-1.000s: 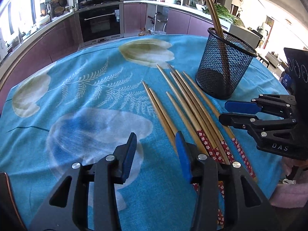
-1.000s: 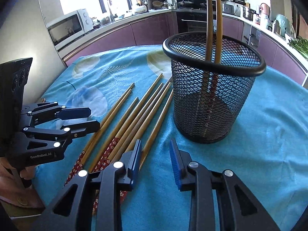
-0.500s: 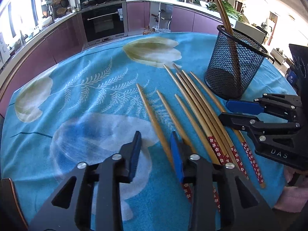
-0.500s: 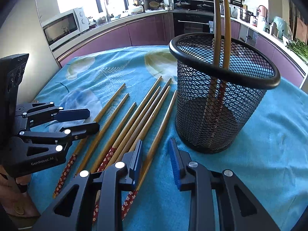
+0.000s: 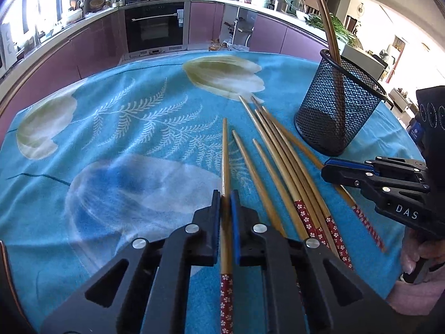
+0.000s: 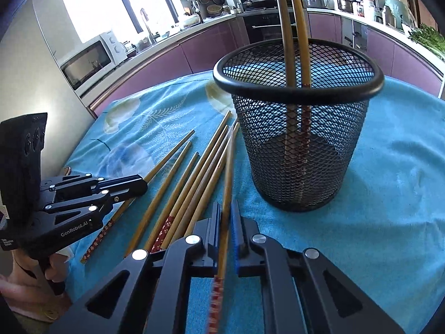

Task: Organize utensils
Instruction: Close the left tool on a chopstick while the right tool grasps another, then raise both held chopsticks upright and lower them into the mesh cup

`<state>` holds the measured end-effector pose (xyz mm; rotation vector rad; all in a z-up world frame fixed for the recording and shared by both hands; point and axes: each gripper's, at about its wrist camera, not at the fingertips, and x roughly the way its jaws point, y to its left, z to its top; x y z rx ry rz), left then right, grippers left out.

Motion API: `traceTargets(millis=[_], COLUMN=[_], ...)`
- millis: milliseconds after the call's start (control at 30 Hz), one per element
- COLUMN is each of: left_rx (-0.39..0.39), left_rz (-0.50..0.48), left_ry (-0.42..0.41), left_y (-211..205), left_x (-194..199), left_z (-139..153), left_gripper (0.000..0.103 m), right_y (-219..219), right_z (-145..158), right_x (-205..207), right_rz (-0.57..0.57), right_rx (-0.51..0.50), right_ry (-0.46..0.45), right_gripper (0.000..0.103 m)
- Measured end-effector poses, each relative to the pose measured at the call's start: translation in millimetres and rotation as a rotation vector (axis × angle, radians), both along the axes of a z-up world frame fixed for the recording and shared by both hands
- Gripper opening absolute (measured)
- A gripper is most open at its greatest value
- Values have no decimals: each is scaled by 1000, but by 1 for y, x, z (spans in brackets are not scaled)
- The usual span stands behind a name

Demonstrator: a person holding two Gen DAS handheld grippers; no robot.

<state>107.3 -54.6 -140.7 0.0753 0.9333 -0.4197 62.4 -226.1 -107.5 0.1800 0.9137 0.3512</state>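
Both grippers, half open a second ago, have closed: the left gripper (image 5: 225, 194) now clamps the leftmost chopstick (image 5: 225, 150), which has swung away from its neighbours, and the right gripper (image 6: 225, 208) clamps the rightmost chopstick (image 6: 229, 172), nearest the mesh holder (image 6: 299, 150). Five loose chopsticks (image 6: 194, 178) lie between them on the blue floral cloth (image 5: 116, 128). Two chopsticks (image 6: 292, 27) stand upright in the holder.

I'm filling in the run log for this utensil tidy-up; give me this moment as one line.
left gripper: shut on chopstick | right gripper: shut on another chopstick | mesh holder: two chopsticks inside | rest: on cloth
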Motion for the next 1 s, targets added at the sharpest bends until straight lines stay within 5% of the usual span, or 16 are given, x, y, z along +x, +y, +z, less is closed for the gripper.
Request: traceTargets(millis=[267,1000], left_rx=[-64,-282], left_rz=[-42,-195], left_ry=[-44,-252], left_y=[3,4], left_x=[-11,-39], left_z=[26,142], left_gripper=[8,8], right_y=[-7,-40], right_z=[17,104], right_x=[-12,-47], right_rz=[37,51], right_rx=[69,153], right_ry=[-46,-355], right_gripper=[6,6])
